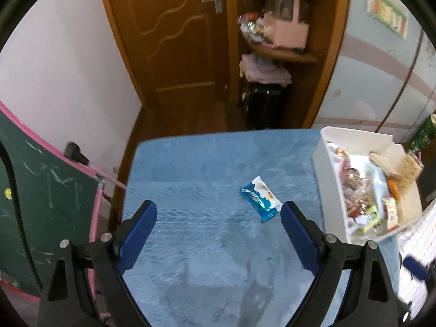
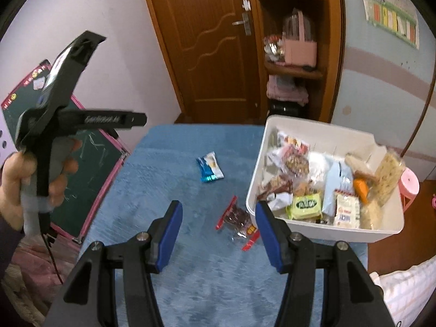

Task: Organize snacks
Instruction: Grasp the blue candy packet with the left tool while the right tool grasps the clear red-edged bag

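Left gripper (image 1: pixel 218 234) spread wide and empty, angling down toward the blue snack packet (image 1: pixel 260 199) lying loose on the blue cloth; right gripper (image 2: pixel 218 231) half-open, empty too, lined up on the red-edged packet (image 2: pixel 237 222) beside the full white bin (image 2: pixel 321 235), likely both packets' destination

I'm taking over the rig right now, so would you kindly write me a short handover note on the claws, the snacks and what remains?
Left claw: open, empty, above the blue mat, near the blue-and-white snack packet.
Right claw: open, empty, with the red-edged clear snack packet lying just ahead between its fingers, not gripped.
White bin: on the mat's right side, already holding many snacks.
Done: most snacks are in the bin.
Left: the two loose packets on the mat probably go into the bin next.
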### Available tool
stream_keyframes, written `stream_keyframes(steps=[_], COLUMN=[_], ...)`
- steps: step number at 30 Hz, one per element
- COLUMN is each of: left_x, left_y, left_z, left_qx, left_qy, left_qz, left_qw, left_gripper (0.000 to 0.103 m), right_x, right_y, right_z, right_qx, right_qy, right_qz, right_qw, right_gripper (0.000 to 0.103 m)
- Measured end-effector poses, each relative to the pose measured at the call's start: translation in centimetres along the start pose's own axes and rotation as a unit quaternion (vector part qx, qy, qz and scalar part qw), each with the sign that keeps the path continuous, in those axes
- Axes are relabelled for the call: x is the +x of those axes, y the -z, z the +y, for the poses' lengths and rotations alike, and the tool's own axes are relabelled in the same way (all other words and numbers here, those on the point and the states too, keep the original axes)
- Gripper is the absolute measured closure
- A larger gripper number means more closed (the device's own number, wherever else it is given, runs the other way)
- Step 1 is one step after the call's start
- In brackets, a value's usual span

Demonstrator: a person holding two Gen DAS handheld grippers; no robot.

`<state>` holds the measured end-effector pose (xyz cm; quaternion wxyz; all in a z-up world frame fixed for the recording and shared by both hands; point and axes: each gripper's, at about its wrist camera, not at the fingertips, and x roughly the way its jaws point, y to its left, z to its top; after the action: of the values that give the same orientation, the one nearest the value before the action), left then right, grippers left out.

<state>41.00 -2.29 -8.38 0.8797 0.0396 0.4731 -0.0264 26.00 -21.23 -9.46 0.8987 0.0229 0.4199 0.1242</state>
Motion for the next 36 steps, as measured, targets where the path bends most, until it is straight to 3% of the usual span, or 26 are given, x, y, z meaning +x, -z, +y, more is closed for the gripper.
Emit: stream_keyframes(steps=[13, 23, 30, 36], left_x=[15.1, 20.7, 23.3, 24.2], left_y=[0.2, 1.0, 1.0, 0.9], left_z=[-3.6, -5.2, -5.7, -6.7], left_qx=[-0.051, -0.094, -0.114, -0.088], left_qy=[0.027, 0.037, 0.042, 0.016], left_qz=[0.09, 0.128, 0.142, 0.133], left_qw=[0.9942, 0.9866, 0.9825, 0.9871], left_gripper=[0.011, 0.011, 0.011, 0.011], right_x=[9.5, 14.4, 15.2, 15.3], right_y=[6.7, 7.6, 7.1, 5.9], right_z=[-3.2, -4.9, -2.9, -0.1], right_qx=[0.043, 0.101, 0.082, 0.052], right_qy=[0.002, -0.014, -0.005, -0.03], right_qz=[0.075, 0.089, 0.072, 0.049], right_qw=[0.996, 0.991, 0.994, 0.997], right_gripper=[0.047, 0.047, 0.037, 0.037])
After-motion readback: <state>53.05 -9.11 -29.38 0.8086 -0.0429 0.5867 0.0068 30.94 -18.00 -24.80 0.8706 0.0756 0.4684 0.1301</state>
